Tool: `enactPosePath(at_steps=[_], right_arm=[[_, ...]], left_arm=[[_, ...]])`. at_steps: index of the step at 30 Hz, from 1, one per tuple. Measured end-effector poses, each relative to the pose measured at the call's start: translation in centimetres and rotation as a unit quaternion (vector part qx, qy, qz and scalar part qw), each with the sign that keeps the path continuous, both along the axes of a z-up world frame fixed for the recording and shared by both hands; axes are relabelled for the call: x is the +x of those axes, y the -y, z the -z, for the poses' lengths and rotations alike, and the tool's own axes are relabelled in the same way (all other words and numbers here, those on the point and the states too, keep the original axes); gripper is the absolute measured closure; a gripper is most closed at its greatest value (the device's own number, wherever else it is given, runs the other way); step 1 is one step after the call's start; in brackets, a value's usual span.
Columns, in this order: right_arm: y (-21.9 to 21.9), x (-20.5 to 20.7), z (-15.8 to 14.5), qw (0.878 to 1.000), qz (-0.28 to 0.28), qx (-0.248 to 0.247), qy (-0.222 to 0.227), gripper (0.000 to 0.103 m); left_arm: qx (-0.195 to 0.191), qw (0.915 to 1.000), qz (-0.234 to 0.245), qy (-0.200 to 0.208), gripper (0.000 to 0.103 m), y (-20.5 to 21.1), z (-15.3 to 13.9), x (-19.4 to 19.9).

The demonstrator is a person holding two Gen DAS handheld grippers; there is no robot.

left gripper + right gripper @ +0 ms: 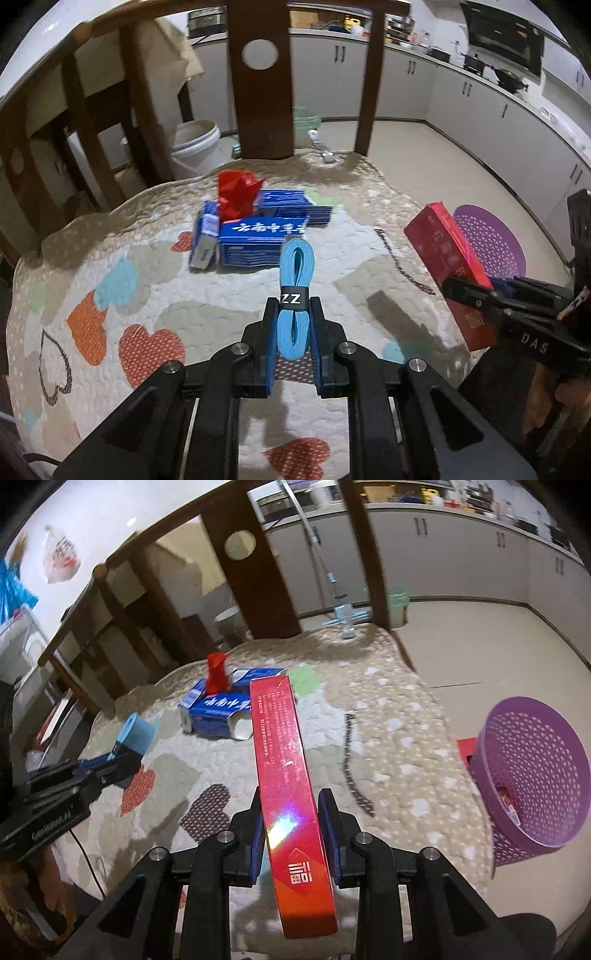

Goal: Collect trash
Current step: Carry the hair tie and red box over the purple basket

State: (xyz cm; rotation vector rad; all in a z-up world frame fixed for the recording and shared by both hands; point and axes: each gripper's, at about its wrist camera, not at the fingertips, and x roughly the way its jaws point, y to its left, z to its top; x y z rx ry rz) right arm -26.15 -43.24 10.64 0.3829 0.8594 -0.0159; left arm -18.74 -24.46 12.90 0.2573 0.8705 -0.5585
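Quilted cover (155, 295), beige, printed with hearts, spread over the surface under both grippers.

Left gripper (293, 314): jaws clenched on one light-blue folded strap bundle (295, 266), wrapped by one black band lettered "ZZ"; bundle raised clear of the cover, lying lengthwise between the pads. Same bundle seen from the right wrist, at far left.

Right gripper (290, 812): jaws grasping one long red box (286, 760), white print on its top face, held off the cover and pointing away from the camera. In the left-wrist view, same red box at far right, tilted.

Remaining on the cover, middle: blue cartons with white lettering (258, 236), crushed and lying touching one another, at least two, exact count not clear. One crumpled red wrapper (238, 195) standing on top of them. One thin dark chain (351, 760) lying loose on the cover, right of the red box.

One purple perforated basket (532, 771) just beside the cover's right edge, tipped toward the camera; something red inside, too small to identify.

Behind: dark wooden chair backs (258, 92), one white bucket (195, 144) on the floor, grey kitchen cabinets (461, 99).
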Motion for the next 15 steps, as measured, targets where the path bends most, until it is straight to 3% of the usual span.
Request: enactPosePath(at_steps=[15], right_arm=[[4.4,-3.2,-0.3,0.997,0.071,-0.001,0.014,0.074]], left_arm=[[0.015,0.9982,0.057,0.002,0.089,5.8,0.4,-1.0]])
